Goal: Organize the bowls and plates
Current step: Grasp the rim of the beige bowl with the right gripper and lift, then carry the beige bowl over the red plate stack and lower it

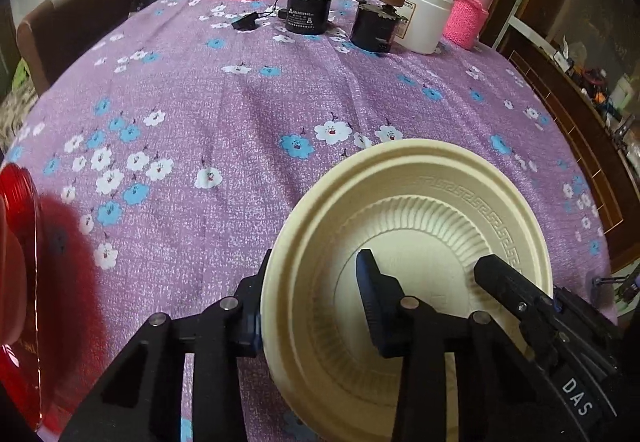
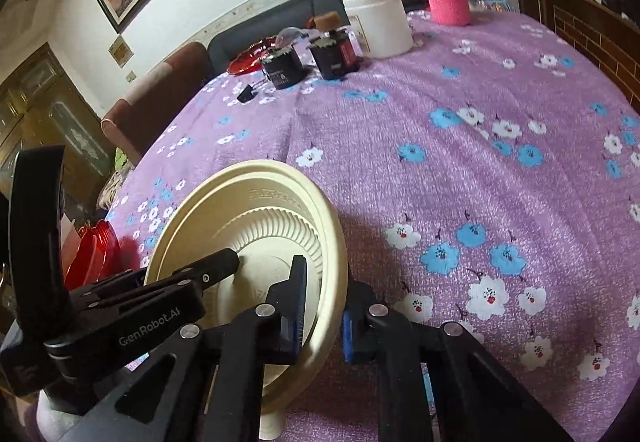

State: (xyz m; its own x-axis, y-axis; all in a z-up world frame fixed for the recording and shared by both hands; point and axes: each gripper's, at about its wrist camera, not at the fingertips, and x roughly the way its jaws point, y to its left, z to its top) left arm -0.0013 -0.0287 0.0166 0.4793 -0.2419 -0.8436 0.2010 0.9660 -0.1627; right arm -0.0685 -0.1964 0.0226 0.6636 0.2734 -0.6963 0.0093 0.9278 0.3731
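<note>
my left gripper (image 1: pixel 316 302) and my right gripper (image 2: pixel 324 306) both pinch the rim of the cream bowl (image 1: pixel 440 194), tipped over the purple tablecloth (image 1: pixel 240 114).

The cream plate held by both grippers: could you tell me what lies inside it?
The cream plate holds no food, only one finger of the left gripper and the right gripper. The fingers hide part of its floor.

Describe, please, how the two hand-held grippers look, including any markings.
Both are black, angular linkage frames with silver pivot pins and blue pads inside the fingers. The left hand-held gripper shows in the right view with white "GenRobot.AI" lettering; the right hand-held gripper shows "DAS" in the left view.
</note>
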